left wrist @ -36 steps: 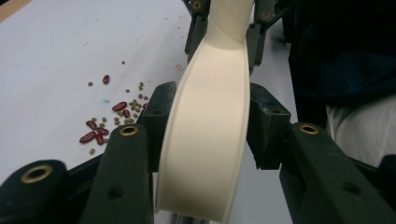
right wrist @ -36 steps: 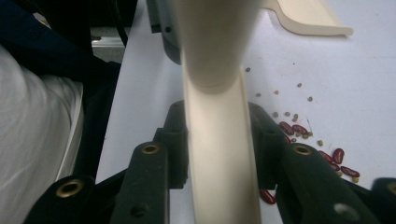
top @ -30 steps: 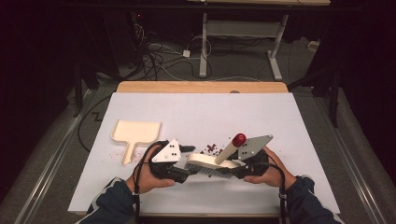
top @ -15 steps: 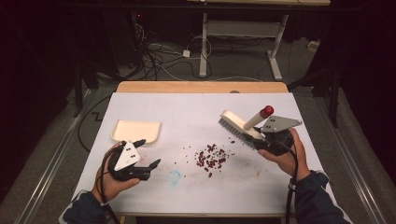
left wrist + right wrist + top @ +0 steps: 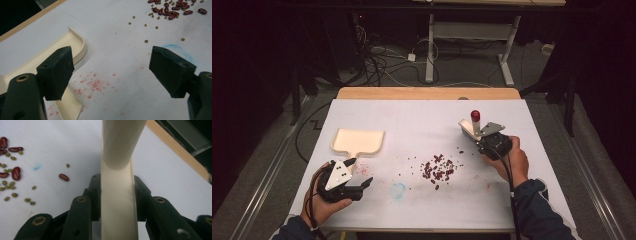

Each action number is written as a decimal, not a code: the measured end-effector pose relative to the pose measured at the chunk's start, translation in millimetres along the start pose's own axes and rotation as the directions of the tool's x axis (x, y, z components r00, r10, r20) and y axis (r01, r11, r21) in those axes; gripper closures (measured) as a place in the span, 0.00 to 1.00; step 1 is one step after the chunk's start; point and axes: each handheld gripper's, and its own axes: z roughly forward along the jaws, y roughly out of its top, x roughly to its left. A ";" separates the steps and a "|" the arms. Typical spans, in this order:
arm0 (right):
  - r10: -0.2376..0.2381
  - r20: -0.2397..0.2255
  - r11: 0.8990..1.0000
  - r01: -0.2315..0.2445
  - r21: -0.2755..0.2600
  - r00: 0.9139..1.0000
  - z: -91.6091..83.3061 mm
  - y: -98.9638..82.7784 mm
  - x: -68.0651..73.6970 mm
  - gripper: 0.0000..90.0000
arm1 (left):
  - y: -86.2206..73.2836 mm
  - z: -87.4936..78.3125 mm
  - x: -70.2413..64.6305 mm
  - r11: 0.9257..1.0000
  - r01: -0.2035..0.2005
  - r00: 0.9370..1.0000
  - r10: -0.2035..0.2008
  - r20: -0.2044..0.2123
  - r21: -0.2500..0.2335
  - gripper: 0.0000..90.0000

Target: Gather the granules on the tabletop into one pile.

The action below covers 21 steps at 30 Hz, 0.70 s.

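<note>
A cream plastic hand brush with a red-capped handle (image 5: 473,125) stands at the right of the high view, handle tip upward, its cream body clamped upright in the right gripper view (image 5: 119,195). A shallow cream plastic dustpan (image 5: 358,141) lies flat at centre left, its short handle toward the frame's bottom, its rim at the left of the left gripper view (image 5: 77,47). A loose scatter of dark red beans and small green beans (image 5: 438,168) lies in the centre, between them and apart from both.

Left hand-held gripper (image 5: 361,172) agape, right hand-held gripper (image 5: 476,139) clamped
</note>
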 end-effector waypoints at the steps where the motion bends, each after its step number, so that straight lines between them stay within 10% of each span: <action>1: 0.001 -0.008 1.000 -0.001 -0.001 1.000 1.3 1.6 2.6 0.76 | -0.3 -0.1 0.1 1.000 0.001 1.000 -0.001 -0.001 0.001 0.21; 8: -0.086 0.001 0.996 0.086 0.020 0.996 8.0 12.9 36.3 0.75 | 0.9 0.7 1.3 1.000 0.008 1.000 -0.008 0.008 -0.006 0.21; 21: -0.177 -0.126 0.983 0.170 -0.066 0.976 2.6 41.2 99.9 0.75 | -0.3 -0.7 -0.5 1.000 0.009 1.000 -0.009 0.016 -0.007 0.21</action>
